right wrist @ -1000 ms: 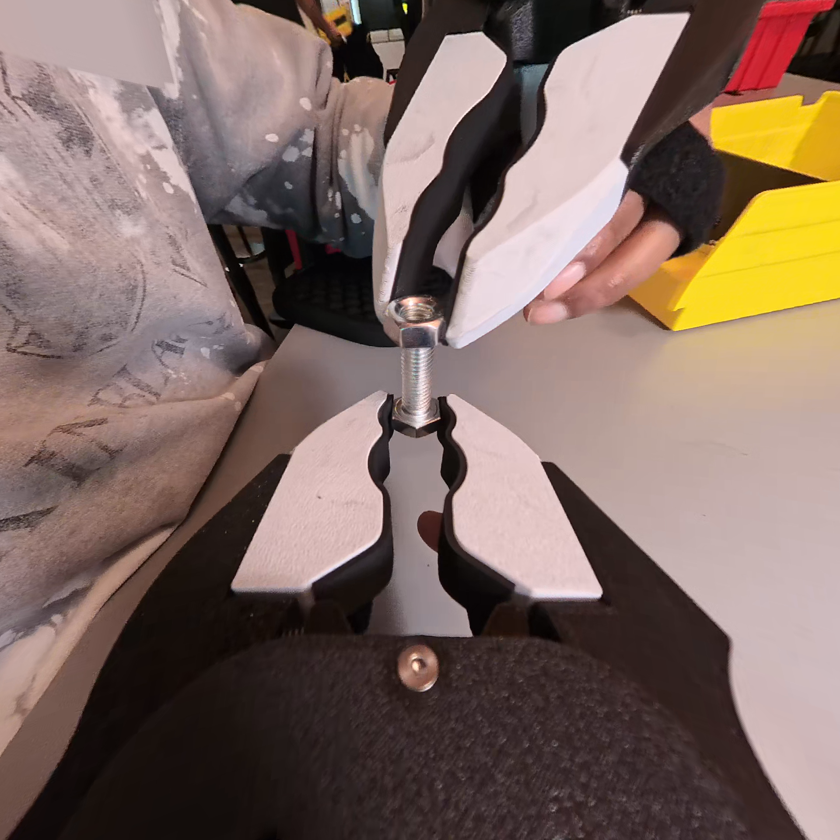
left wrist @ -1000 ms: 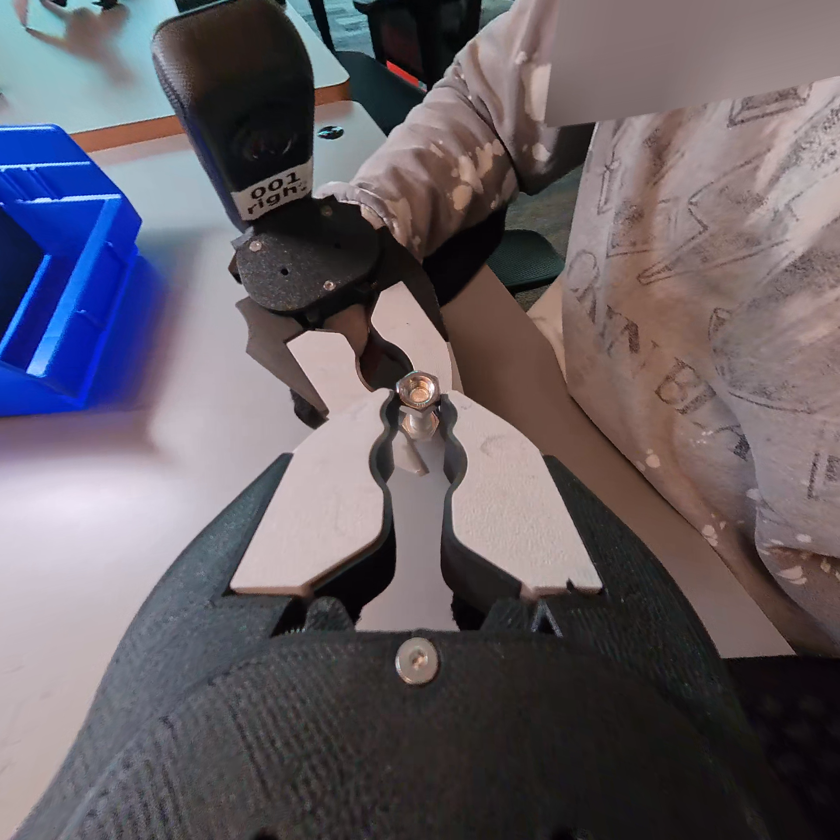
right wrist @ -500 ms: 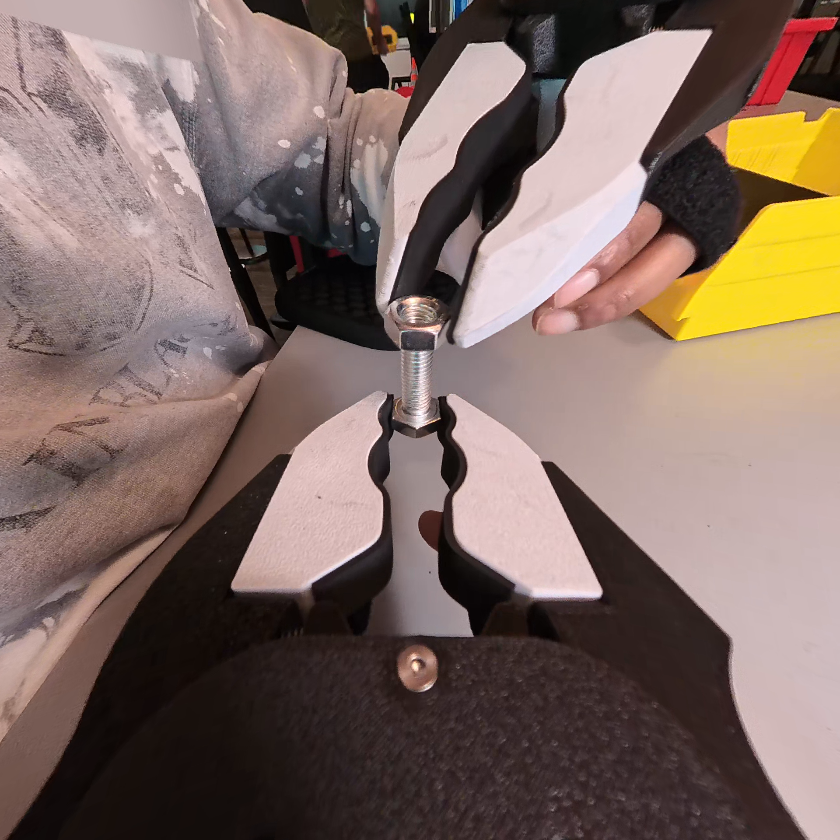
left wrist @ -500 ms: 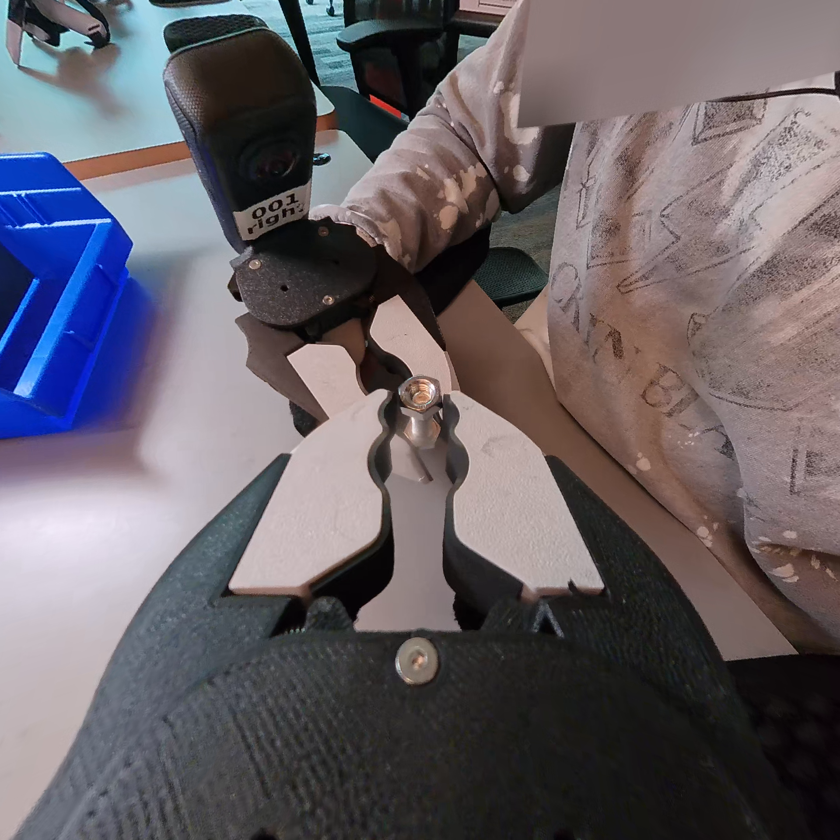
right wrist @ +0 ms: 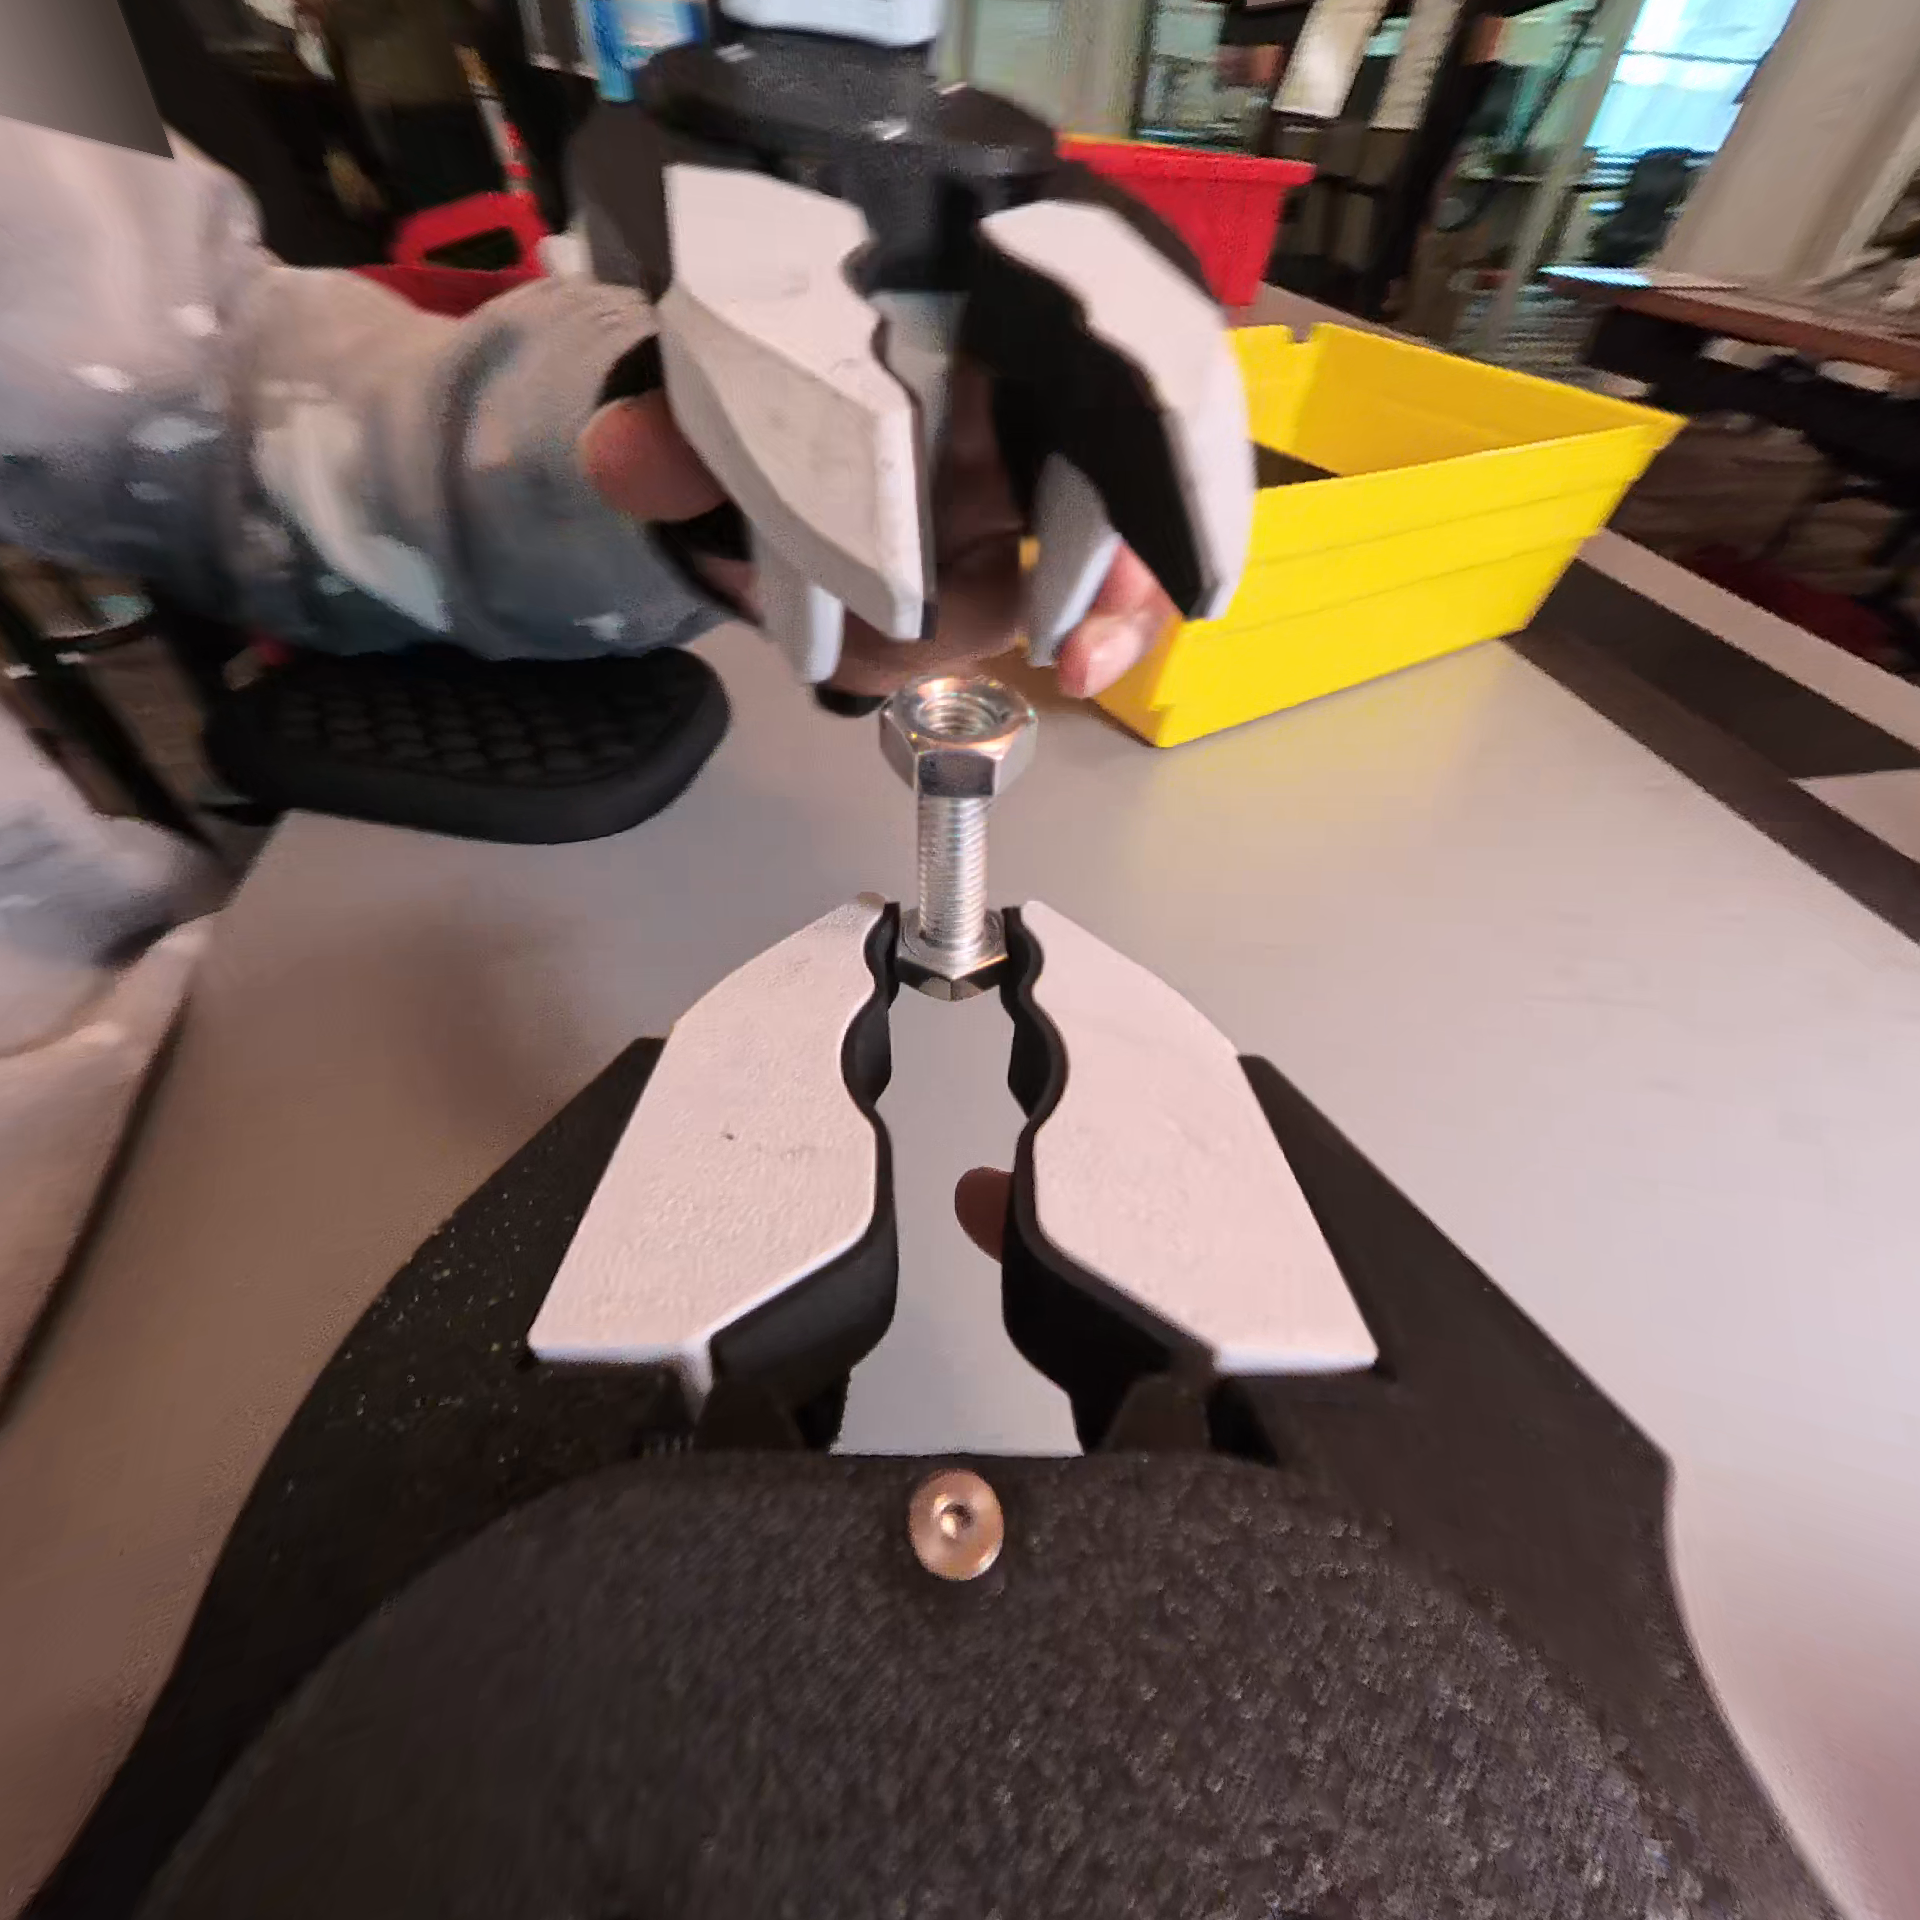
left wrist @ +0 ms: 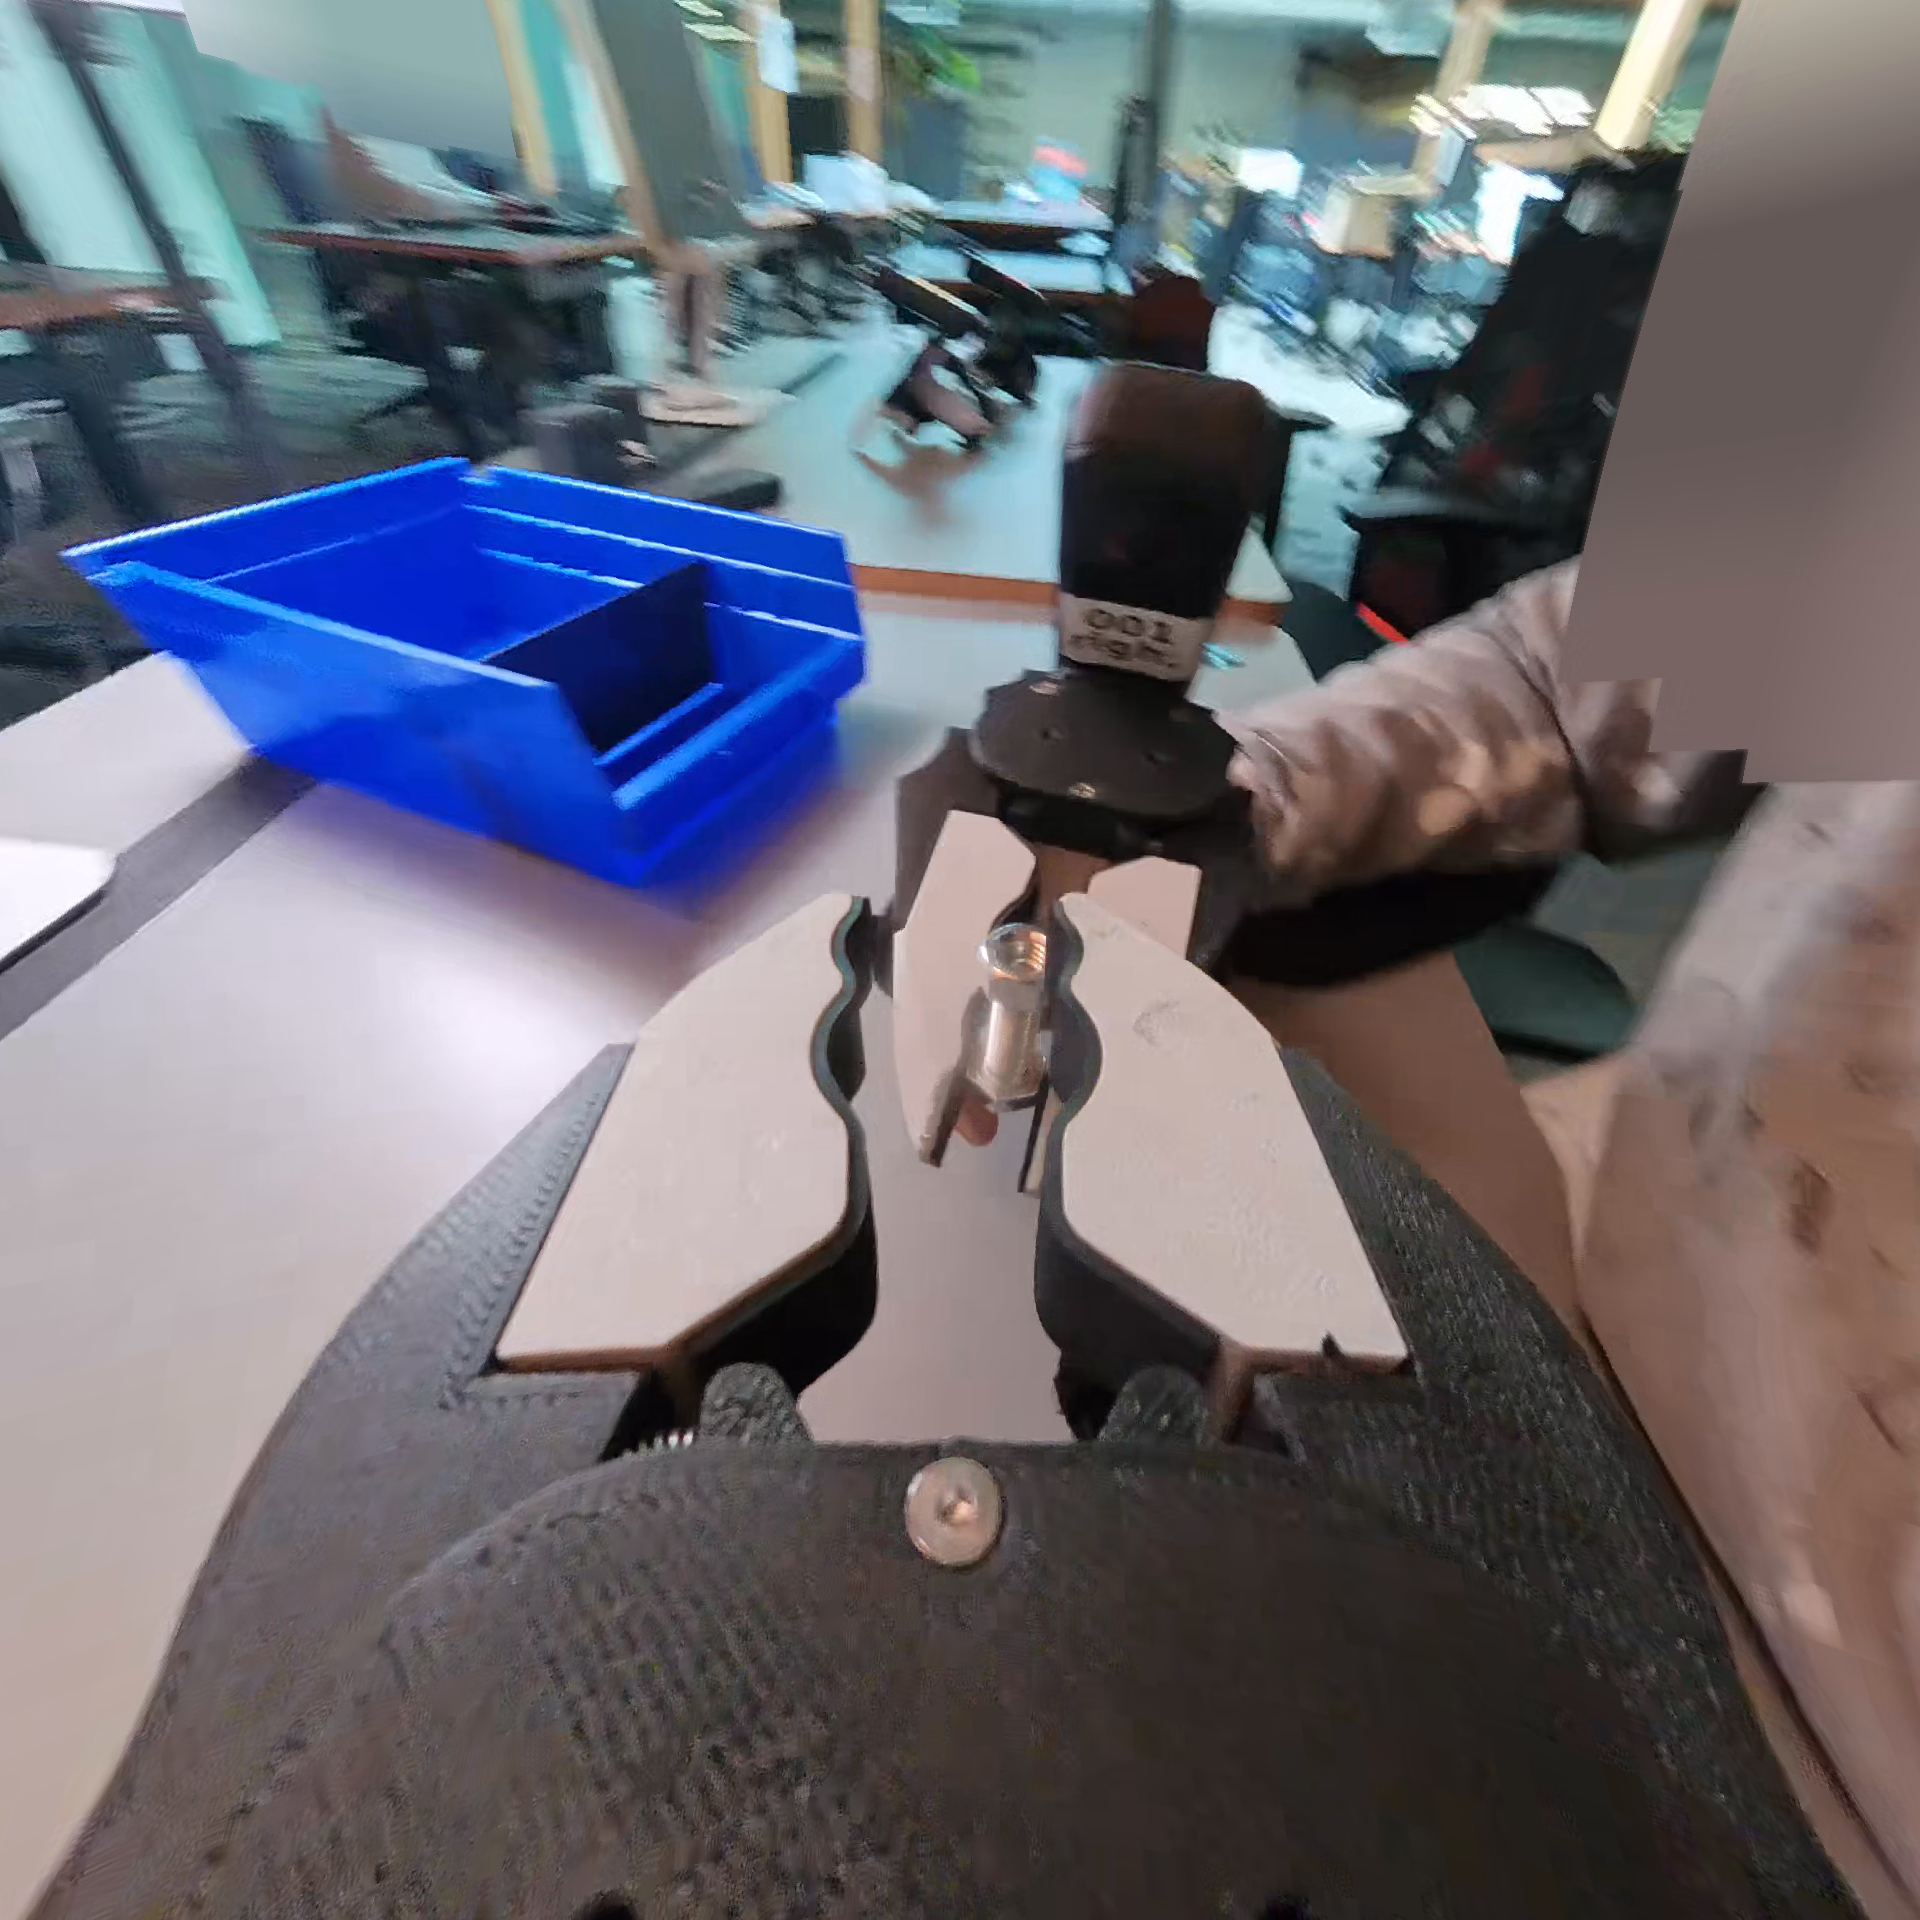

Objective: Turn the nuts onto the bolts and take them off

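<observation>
Your right hand-held gripper (right wrist: pixel 951 951) pinches the bolt (right wrist: pixel 951 873) by its head, nut (right wrist: pixel 957 736) at its tip, at 12 o'clock. Your left hand-held gripper (right wrist: pixel 971 634) hovers just beyond, parted and empty. Next, likely re-grip and twist the nut.

Count, both views: one threaded silver steel bolt (right wrist: pixel 954 873); one silver hexagonal nut (right wrist: pixel 957 730) on its tip; two black grippers with white fingers, left gripper (left wrist: pixel 958 925), right gripper (right wrist: pixel 952 930); one blue plastic bin (left wrist: pixel 499 665); one yellow plastic bin (right wrist: pixel 1392 540); one red plastic bin (right wrist: pixel 1195 203); one grey table (right wrist: pixel 1403 935).
</observation>
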`<action>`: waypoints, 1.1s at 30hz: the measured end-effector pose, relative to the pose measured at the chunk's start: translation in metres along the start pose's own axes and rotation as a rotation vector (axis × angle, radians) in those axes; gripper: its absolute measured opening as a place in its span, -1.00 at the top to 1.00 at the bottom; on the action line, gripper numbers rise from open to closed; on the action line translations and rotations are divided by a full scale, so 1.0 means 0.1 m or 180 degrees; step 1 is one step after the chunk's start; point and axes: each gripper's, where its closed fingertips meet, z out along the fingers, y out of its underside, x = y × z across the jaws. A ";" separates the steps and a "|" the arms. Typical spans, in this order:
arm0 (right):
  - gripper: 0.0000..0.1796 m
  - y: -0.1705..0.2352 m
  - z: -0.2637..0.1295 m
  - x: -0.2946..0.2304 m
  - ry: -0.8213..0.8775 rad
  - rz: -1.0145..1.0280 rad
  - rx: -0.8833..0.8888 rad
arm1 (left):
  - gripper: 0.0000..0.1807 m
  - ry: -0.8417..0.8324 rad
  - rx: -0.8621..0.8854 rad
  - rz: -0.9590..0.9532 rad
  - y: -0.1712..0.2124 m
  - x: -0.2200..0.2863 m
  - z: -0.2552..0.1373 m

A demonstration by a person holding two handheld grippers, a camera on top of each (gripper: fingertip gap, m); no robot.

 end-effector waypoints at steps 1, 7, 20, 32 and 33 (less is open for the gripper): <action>0.80 0.00 0.00 0.07 0.0136 0.0019 -0.0006 | 0.63 -0.0162 0.0035 -0.0080 0.02 -0.04 0.01; 0.80 0.03 -0.01 0.20 0.0467 0.0060 -0.0066 | 0.64 -0.0649 0.0182 -0.0046 0.08 -0.11 0.08; 0.80 0.09 0.00 0.27 0.0593 0.0112 -0.0189 | 0.69 -0.0791 0.0094 0.0075 0.14 -0.11 0.15; 0.80 0.01 0.00 0.14 0.0301 0.0204 -0.0028 | 0.80 -0.0425 0.0158 0.0060 0.10 0.01 0.16; 0.80 -0.01 0.00 0.10 0.0226 0.0158 0.0008 | 0.80 -0.0303 0.0137 0.0056 0.09 0.04 0.15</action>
